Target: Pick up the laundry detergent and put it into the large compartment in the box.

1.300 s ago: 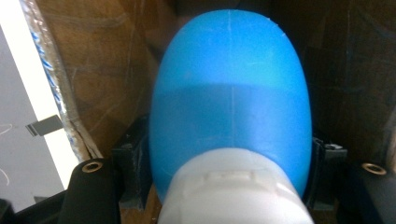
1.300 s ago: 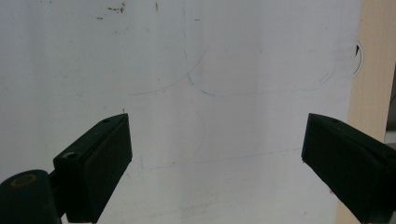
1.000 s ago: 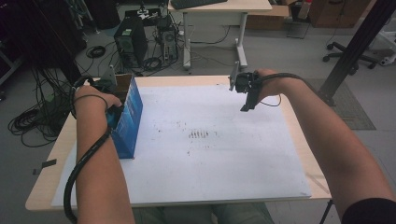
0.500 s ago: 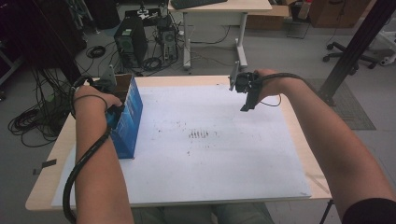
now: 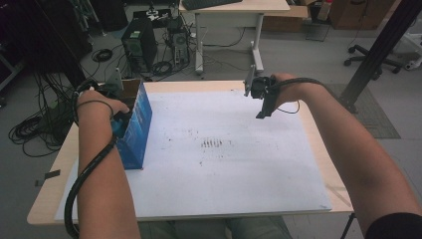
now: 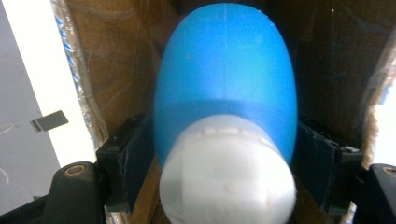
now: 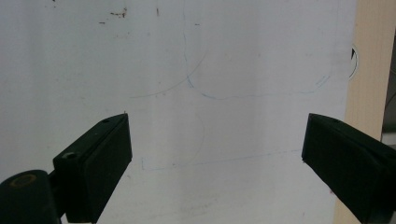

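A blue bottle (image 6: 224, 70) with a white cap (image 6: 229, 172) lies inside a box of brown cardboard (image 6: 116, 70). My left gripper (image 6: 224, 140) straddles the bottle. Its jaws have just been opening, and the black pads (image 6: 135, 158) stand beside the bottle's sides without pressing. In the high view the box (image 5: 137, 124) is blue outside and stands at the table's left edge, and my left gripper (image 5: 119, 122) reaches into it, mostly hidden. My right gripper (image 5: 255, 102) hovers over the table's far right, open (image 7: 215, 135) and empty above the white sheet.
A white sheet (image 5: 224, 179) with dark smudges (image 5: 214, 143) covers the wooden table (image 5: 47, 199). Behind the table, on the floor, are a computer tower (image 5: 137, 42), cables (image 5: 30, 129), a second desk (image 5: 234, 7) and a black post (image 5: 378, 50).
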Motion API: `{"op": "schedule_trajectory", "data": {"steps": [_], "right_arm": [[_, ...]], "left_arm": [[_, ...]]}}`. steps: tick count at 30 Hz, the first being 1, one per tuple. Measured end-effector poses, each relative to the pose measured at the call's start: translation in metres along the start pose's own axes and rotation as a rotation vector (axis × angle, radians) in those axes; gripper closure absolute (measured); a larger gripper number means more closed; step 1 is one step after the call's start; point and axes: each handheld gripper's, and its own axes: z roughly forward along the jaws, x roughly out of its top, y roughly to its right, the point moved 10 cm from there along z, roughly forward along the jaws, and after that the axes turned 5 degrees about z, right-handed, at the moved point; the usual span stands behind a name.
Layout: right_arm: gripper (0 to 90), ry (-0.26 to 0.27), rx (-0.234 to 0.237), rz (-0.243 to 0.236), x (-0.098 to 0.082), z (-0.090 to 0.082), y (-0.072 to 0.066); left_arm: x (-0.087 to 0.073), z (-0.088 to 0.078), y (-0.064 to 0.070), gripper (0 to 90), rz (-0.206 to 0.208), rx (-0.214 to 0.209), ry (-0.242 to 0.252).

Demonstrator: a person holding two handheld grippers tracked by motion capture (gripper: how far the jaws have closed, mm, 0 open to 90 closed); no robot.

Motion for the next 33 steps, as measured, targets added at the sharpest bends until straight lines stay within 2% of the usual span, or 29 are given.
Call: {"op": "schedule_trajectory", "data": {"steps": [9,17,33], "right_arm": [[8.4,0.007,-0.006,0.000,0.000,-0.004,0.000],[8.4,0.011,-0.010,-0.002,0.000,-0.005,-0.001],[8.5,0.012,-0.012,0.005,-0.001,-0.007,0.000]], "left_arm": [[-0.002,-0.012,0.000,25.1,-0.006,0.008,0.010],[-0.004,-0.015,0.000,24.6,-0.006,0.011,0.011],[-0.003,-0.029,-0.002,18.9,-0.012,0.017,0.036]]}}
